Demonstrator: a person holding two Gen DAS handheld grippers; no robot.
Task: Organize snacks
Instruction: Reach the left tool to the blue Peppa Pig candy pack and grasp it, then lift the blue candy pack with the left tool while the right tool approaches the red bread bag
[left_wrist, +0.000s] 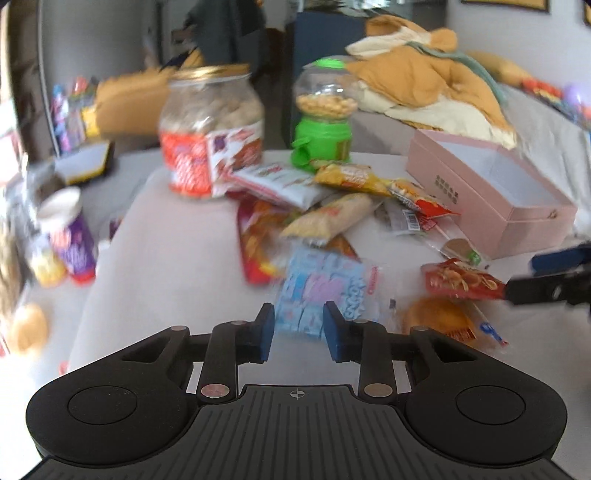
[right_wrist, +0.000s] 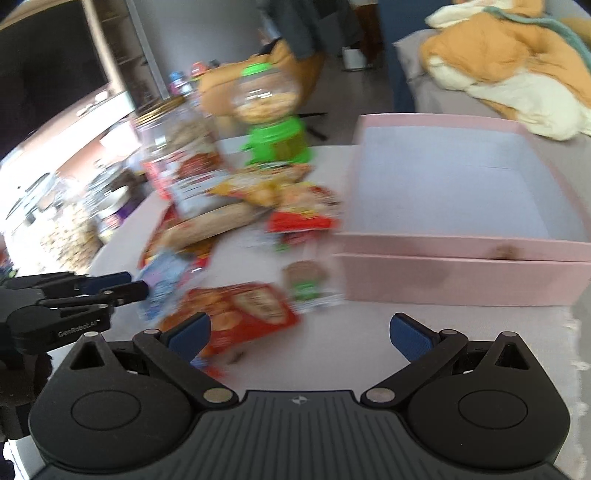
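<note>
Loose snack packets (left_wrist: 332, 218) are heaped mid-table. Close in front of them, a blue-and-pink marshmallow packet (left_wrist: 325, 291) has its near corner between the pads of my left gripper (left_wrist: 299, 321), which is shut on it with a narrow gap. The right wrist view shows that gripper (right_wrist: 136, 286) at the left, touching the same packet (right_wrist: 162, 280). My right gripper (right_wrist: 299, 328) stands wide open over bare table with nothing between its fingers. A red chips packet (right_wrist: 240, 314) lies beside its left finger. An open pink box (right_wrist: 461, 280) sits just ahead to the right, with nothing visible inside.
A big glass jar (left_wrist: 210, 136) and a green candy dispenser (left_wrist: 321, 122) stand at the table's far edge. A small burger-sweet packet (right_wrist: 306, 284) lies by the box. A purple can (left_wrist: 70, 240) is off the table to the left. An orange blanket (left_wrist: 424, 74) lies behind.
</note>
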